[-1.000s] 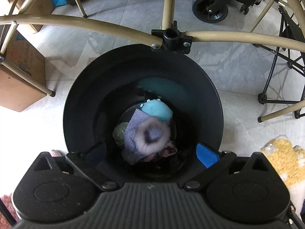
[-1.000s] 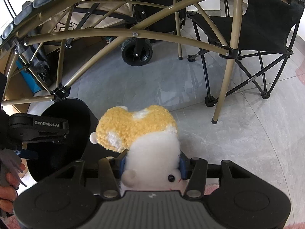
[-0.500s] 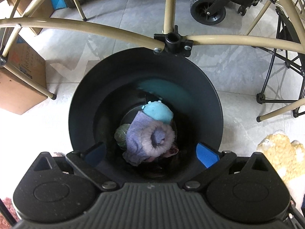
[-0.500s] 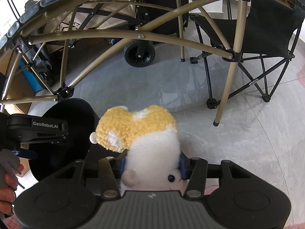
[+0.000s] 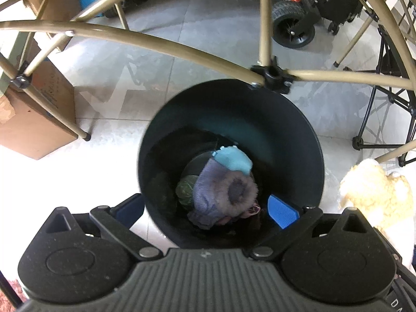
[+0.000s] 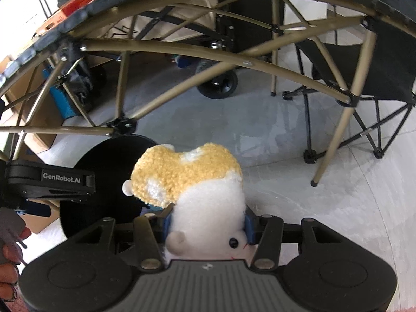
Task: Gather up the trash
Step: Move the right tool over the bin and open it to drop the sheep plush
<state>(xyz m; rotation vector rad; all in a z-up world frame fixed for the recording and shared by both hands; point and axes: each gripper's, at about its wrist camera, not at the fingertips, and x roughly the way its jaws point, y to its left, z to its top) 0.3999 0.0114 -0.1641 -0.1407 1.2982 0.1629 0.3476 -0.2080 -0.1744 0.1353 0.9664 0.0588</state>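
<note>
The left claw point(image 5: 205, 209) hangs steeply over the black trash bin point(image 5: 293, 135), pads spread: one blue pad point(image 5: 282, 212) sits inside the bin's near rim, the other outside the wall, and neither visibly presses on it. Nothing is carried. Directly ahead of this claw, at the bin's bottom, lie a purple knitted item with a fuzzy cuff point(image 5: 223, 189), a light-blue soft piece point(image 5: 232, 158) and something green point(image 5: 186, 188).

To the right of the left claw, the right claw point(image 6: 206, 225) pinches a plush hamster toy point(image 6: 208, 202) across its white body, just behind the head. The golden rump point(image 6: 182, 171) projects forward past the fingertips. The bin sits to the left of this claw, beyond the left claw's body.

Handling judgement: the toy is probably light, soft and compressible, not fragile. Its pile offers good friction. A mid-body hold is suitable; limbs and ears would likely slip or stretch. Expect the plush to spring back on release and drop freely.
</note>
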